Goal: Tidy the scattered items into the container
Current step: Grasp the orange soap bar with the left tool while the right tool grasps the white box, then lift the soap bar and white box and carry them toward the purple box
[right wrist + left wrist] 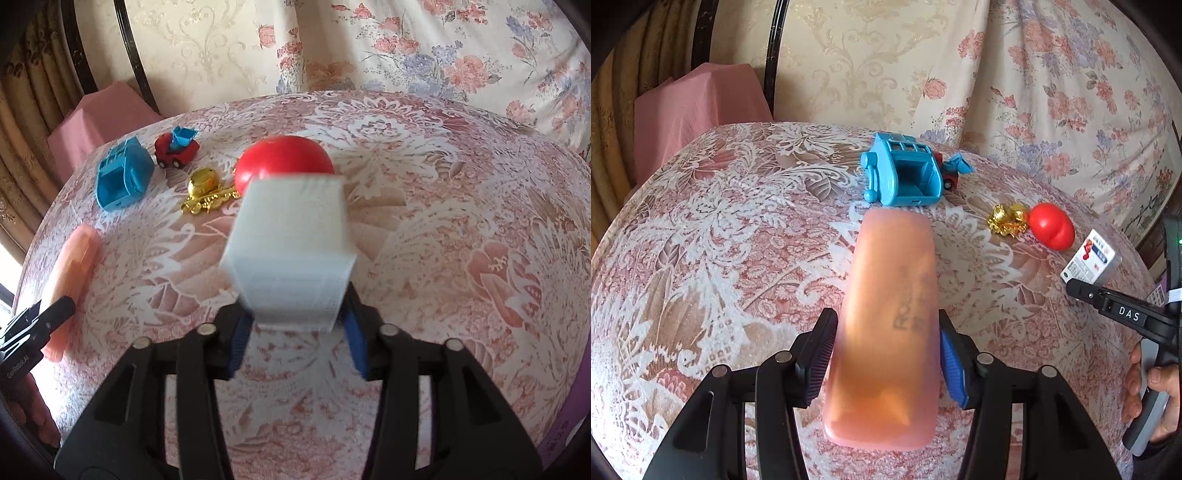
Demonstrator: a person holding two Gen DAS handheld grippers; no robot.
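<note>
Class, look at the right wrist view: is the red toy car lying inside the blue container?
No: the red toy car stands on the tablecloth beside the blue container.

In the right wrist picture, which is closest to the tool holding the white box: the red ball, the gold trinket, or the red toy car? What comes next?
Measured from the right tool, which grips the white box:
1. The red ball, straight ahead, just behind the box.
2. The gold trinket, ahead and left; nearly as close, so this ranking is unsure.
3. The red toy car, farthest, far left by the blue toy.
</note>
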